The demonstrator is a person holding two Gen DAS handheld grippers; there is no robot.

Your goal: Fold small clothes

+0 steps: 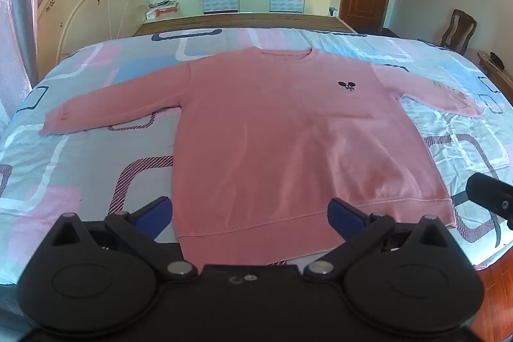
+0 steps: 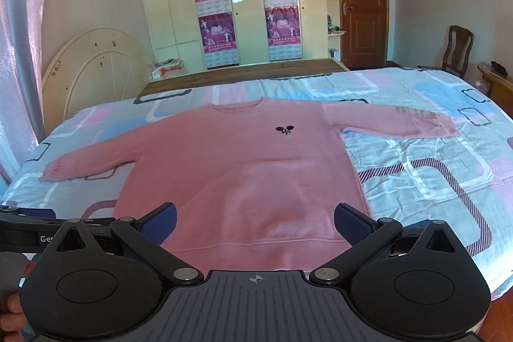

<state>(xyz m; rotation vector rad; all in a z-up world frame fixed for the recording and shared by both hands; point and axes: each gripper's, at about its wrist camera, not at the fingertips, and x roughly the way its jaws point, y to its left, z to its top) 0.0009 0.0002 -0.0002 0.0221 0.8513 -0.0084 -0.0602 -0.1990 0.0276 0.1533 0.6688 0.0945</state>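
Note:
A pink long-sleeved sweatshirt (image 1: 272, 133) lies flat on the bed, front up, neck away from me, both sleeves spread out to the sides; it also shows in the right wrist view (image 2: 243, 169). A small dark logo (image 1: 347, 85) sits on its chest. My left gripper (image 1: 250, 215) is open and empty, just above the hem near its left part. My right gripper (image 2: 255, 223) is open and empty, above the hem's middle. The right gripper's body shows at the right edge of the left wrist view (image 1: 490, 194).
The bed has a patterned sheet (image 1: 80, 169) in blue, pink and white. Beyond it stand a wooden footboard (image 2: 243, 72), a cream wardrobe with posters (image 2: 247, 8), a round headboard against the wall (image 2: 96, 72), a brown door (image 2: 362, 2) and a chair (image 2: 457, 48).

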